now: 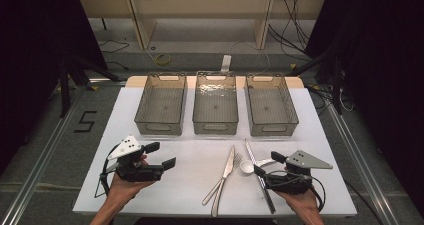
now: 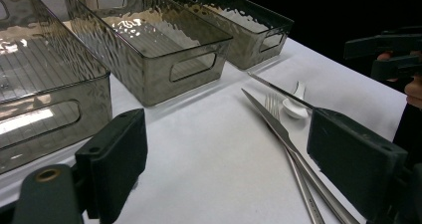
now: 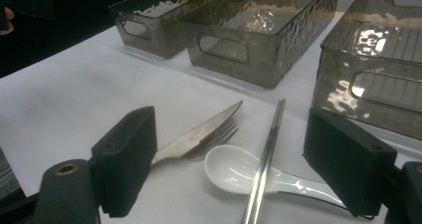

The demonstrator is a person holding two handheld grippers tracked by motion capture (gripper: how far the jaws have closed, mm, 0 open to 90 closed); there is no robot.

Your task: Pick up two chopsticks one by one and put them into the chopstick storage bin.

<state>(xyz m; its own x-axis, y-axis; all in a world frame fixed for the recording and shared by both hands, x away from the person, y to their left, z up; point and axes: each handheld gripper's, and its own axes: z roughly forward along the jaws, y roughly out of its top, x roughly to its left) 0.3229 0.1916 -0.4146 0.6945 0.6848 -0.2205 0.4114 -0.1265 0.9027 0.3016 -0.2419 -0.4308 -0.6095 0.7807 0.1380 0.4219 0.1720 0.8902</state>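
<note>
The right tongs (image 1: 263, 164) hang wide open and hold nothing, jaws either side of the white spoon (image 1: 247, 167) that lies on the counter (image 1: 190, 155) under a pair of metal chopsticks (image 1: 259, 175). Just left of the spoon lie a knife (image 1: 224, 172) and a fork (image 1: 231, 167), side by side. The left tongs (image 1: 161, 154) are wide open and empty too, well apart from the cutlery. Three clear bins (image 1: 215, 110) stand in a row behind
</note>
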